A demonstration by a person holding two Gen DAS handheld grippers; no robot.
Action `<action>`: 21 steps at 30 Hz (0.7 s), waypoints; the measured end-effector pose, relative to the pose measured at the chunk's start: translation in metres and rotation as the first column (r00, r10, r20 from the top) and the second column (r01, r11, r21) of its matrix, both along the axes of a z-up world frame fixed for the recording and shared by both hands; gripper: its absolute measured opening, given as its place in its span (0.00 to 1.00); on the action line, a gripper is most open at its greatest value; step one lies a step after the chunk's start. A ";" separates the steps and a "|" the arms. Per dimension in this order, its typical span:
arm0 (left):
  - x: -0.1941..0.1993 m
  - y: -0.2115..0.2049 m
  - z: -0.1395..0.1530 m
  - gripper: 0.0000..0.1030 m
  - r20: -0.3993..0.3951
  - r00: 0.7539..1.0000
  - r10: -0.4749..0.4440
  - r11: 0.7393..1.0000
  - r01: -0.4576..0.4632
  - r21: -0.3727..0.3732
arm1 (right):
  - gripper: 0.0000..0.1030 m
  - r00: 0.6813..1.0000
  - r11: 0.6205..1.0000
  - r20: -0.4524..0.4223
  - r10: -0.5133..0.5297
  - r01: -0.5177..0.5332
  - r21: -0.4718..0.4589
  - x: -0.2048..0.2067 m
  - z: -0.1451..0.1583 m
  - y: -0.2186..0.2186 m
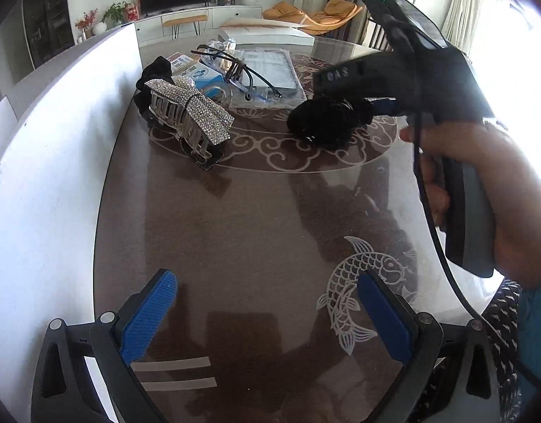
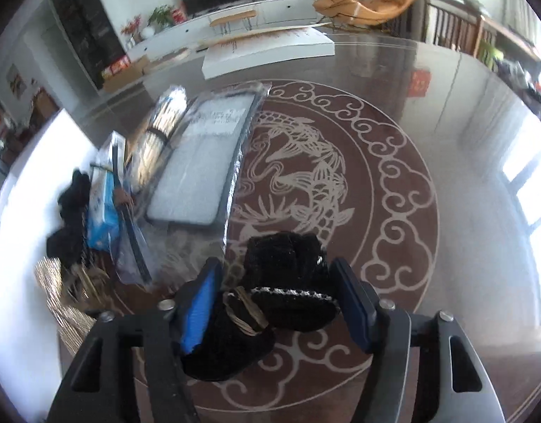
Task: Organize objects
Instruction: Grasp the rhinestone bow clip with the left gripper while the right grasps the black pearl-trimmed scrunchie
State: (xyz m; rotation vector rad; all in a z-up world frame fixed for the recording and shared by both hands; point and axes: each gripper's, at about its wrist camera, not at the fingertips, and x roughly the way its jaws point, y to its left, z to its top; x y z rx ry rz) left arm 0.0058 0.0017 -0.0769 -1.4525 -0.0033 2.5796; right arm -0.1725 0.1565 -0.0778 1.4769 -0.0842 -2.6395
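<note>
Right gripper (image 2: 275, 303) is seen clamped on a black knitted bundle (image 2: 284, 282); both blue pads (image 2: 200, 313) are pressed against its sides. The bundle carries a black-and-white trim edge and a loop of straw-coloured twine (image 2: 244, 312) near the left pad. It is held above the brown patterned table (image 2: 393, 183); whether it touches the glass cannot be told. In the left wrist view the same bundle is seen as a dark mass at the tip of the right gripper, with the person's hand (image 1: 482, 190) wrapped round the handle.

Left gripper (image 1: 267, 317) is released: its blue pads stand wide apart with nothing between them, only bare table top below. Two strips of pale tape (image 1: 175, 373) are noted on the table just inside its left finger. A white fish motif (image 1: 362, 282) lies under its right finger.

Ahead of the left gripper and to its left, a rhinestone bow hair clip (image 1: 189, 116) rests on the table beside a white wall panel (image 1: 52, 162). Behind the clip a black scrunchie (image 1: 157, 70) is seen, and beyond it a blue-and-white box (image 1: 200, 70), glasses (image 1: 242, 74) and a flat packaged pad (image 1: 270, 74). Ahead-left of the right gripper the same packaged pad (image 2: 200, 162) is seen, blurred.
</note>
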 end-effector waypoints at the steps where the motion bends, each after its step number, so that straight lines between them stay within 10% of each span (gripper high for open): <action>1: 0.000 -0.002 0.001 1.00 -0.007 1.000 0.005 1.000 -0.005 0.000 | 0.60 1.000 1.000 -0.010 0.015 -0.015 0.006 0.010 -0.002 0.004; 9: -0.061 -0.009 0.017 1.00 -0.114 0.976 0.184 0.982 -0.187 -0.016 | 0.60 0.983 0.992 -0.142 -0.114 0.106 -0.065 0.116 -0.004 0.071; 14: -0.124 -0.024 0.013 1.00 -0.104 0.920 0.378 0.925 -0.381 -0.005 | 0.61 0.982 0.986 -0.126 -0.139 0.126 -0.107 0.115 -0.003 0.081; 17: -0.147 -0.024 0.005 1.00 -0.090 0.927 0.363 0.929 -0.368 -0.041 | 0.64 0.984 0.991 -0.133 -0.115 0.104 -0.086 0.115 -0.003 0.074; 21: -0.135 -0.015 0.001 0.58 -0.131 0.959 0.251 0.965 -0.259 -0.051 | 0.67 0.985 0.989 -0.131 -0.110 0.095 -0.111 0.119 -0.005 0.075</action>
